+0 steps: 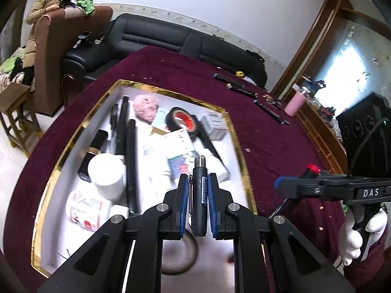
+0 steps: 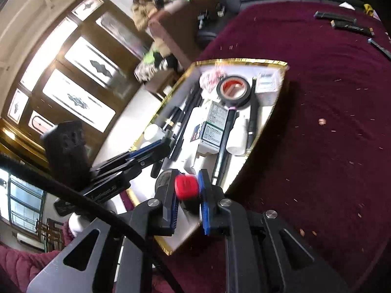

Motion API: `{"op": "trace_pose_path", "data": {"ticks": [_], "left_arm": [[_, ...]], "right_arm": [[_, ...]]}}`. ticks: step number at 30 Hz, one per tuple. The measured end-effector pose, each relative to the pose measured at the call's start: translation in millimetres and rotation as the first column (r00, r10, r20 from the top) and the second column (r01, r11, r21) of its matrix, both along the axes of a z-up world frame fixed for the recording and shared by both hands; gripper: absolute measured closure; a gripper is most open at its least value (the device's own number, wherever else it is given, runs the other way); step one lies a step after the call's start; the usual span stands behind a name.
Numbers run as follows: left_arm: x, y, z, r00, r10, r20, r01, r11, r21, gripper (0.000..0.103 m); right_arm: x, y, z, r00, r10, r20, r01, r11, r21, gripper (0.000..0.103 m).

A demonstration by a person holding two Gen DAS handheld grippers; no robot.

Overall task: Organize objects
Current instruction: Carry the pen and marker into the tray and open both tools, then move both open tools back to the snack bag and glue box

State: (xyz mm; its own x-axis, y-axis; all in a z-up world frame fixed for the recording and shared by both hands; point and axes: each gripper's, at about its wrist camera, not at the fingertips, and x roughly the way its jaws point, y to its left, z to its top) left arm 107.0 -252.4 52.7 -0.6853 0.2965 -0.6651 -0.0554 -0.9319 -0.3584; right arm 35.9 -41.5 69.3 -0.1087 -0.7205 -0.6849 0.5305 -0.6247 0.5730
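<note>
My left gripper is shut on a dark pen with a metal threaded tip, held over the near end of a white tray with a gold rim. The tray holds a black tape roll, white jars, boxes, a pink puff and several dark pens. My right gripper is shut on a small black item with a red cap, above the tray's near corner. In the left wrist view the right gripper hangs over the cloth just right of the tray. The left gripper shows over the tray's left side.
A maroon cloth covers the round table. Several dark pens and a pink cup lie near its far right edge. Beyond are a black sofa, a person on a brown armchair and a wooden stool.
</note>
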Motion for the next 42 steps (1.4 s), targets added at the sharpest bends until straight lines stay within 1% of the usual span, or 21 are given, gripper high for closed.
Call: {"op": "trace_pose_path", "data": {"ticks": [5, 8, 12, 14, 16, 18, 19, 21, 22, 28, 30, 32, 33, 34, 35, 36, 37, 38, 39, 40, 42], "left_arm": [[-9.8, -8.8, -9.8, 0.999, 0.037, 0.025, -0.035, 0.997, -0.068, 0.091], [-15.5, -12.7, -17.2, 0.998, 0.041, 0.052, -0.037, 0.996, -0.076, 0.091], [-20.0, -16.9, -23.4, 0.997, 0.041, 0.073, -0.037, 0.998, -0.055, 0.091], [-20.8, -20.0, -26.1, 0.996, 0.041, 0.078, -0.039, 0.999, -0.028, 0.091], [-20.6, -23.0, -27.1, 0.996, 0.047, 0.076, -0.047, 0.999, -0.004, 0.09], [-20.9, -25.9, -28.0, 0.997, 0.036, 0.071, -0.038, 0.999, 0.027, 0.088], [-20.7, -27.1, -27.7, 0.997, 0.032, 0.068, -0.035, 0.999, 0.035, 0.085], [-19.9, -28.3, -25.6, 0.998, 0.016, 0.058, -0.019, 0.998, 0.057, 0.066], [-18.9, -29.0, -23.9, 0.999, 0.014, 0.053, -0.017, 0.998, 0.064, 0.063], [-11.6, -29.1, -5.3, 1.0, 0.019, 0.0, -0.019, 0.997, 0.073, 0.061], [-9.7, -26.5, 1.1, 1.0, 0.026, -0.006, -0.025, 0.996, 0.084, 0.053], [-8.2, -20.0, 7.1, 1.0, 0.025, -0.005, -0.025, 0.996, 0.085, 0.052], [-7.5, -15.2, 9.9, 1.0, 0.021, -0.003, -0.021, 0.997, 0.075, 0.052], [-6.4, -8.9, 13.6, 1.0, 0.005, -0.005, -0.005, 0.997, 0.071, 0.052], [-5.4, -3.4, 16.2, 1.0, -0.008, -0.009, 0.008, 0.997, 0.075, 0.052], [-4.5, 3.9, 19.7, 1.0, -0.026, -0.015, 0.027, 0.996, 0.081, 0.052], [-4.0, 10.1, 22.6, 0.999, -0.04, -0.019, 0.041, 0.996, 0.082, 0.052], [-4.4, 19.3, 26.0, 0.998, -0.061, -0.025, 0.063, 0.995, 0.081, 0.052], [-5.6, 30.5, 29.1, 0.996, -0.087, -0.028, 0.089, 0.993, 0.083, 0.052], [-6.8, 42.0, 31.8, 0.993, -0.114, -0.03, 0.116, 0.99, 0.086, 0.052], [-9.7, 66.1, 35.3, 0.987, -0.16, -0.025, 0.162, 0.983, 0.085, 0.052]], "right_arm": [[-21.0, -29.8, -23.3, 0.999, 0.01, 0.049, -0.012, 0.999, 0.032, 0.089], [-31.1, -39.1, -35.0, 0.998, -0.011, 0.06, 0.007, 0.998, 0.059, 0.087], [-36.1, -44.9, -43.7, 0.998, -0.008, 0.063, 0.002, 0.996, 0.092, 0.085], [-35.3, -45.5, -43.6, 0.999, -0.028, 0.03, 0.024, 0.992, 0.126, 0.083], [-34.0, -47.2, -42.1, 0.999, -0.032, -0.001, 0.032, 0.99, 0.136, 0.075], [-34.4, -47.1, -40.2, 0.999, -0.043, -0.002, 0.043, 0.992, 0.121, 0.071], [-36.3, -46.1, -39.0, 0.999, -0.05, -0.003, 0.05, 0.992, 0.114, 0.069], [-37.9, -47.3, -37.3, 0.998, -0.06, -0.003, 0.06, 0.993, 0.102, 0.068], [-38.6, -45.7, -35.6, 0.998, -0.07, -0.004, 0.07, 0.993, 0.091, 0.068], [-35.9, -22.8, -8.7, 0.987, -0.148, -0.065, 0.15, 0.988, 0.033, 0.068], [-30.7, -6.0, 7.5, 0.976, -0.186, -0.113, 0.188, 0.982, 0.007, 0.068], [-20.6, 18.2, 30.6, 0.95, -0.248, -0.192, 0.25, 0.968, -0.011, 0.068], [-12.7, 30.0, 43.8, 0.926, -0.279, -0.254, 0.287, 0.958, -0.008, 0.068], [3.3, 49.0, 62.9, 0.876, -0.324, -0.357, 0.342, 0.94, -0.013, 0.06], [16.4, 62.5, 75.8, 0.823, -0.36, -0.439, 0.39, 0.92, -0.025, 0.04], [28.6, 73.6, 85.0, 0.767, -0.393, -0.507, 0.432, 0.901, -0.045, 0.025], [47.5, 93.1, 95.4, 0.684, -0.442, -0.581, 0.484, 0.87, -0.092, 0.002], [63.3, 111.5, 99.9, 0.609, -0.491, -0.624, 0.516, 0.842, -0.158, 0.0], [74.9, 129.8, 98.3, 0.555, -0.542, -0.631, 0.524, 0.817, -0.241, 0.0], [79.1, 150.0, 95.7, 0.561, -0.579, -0.592, 0.519, 0.803, -0.293, 0.0], [57.9, 181.7, 71.7, 0.723, -0.584, -0.369, 0.509, 0.812, -0.286, 0.0]]}}
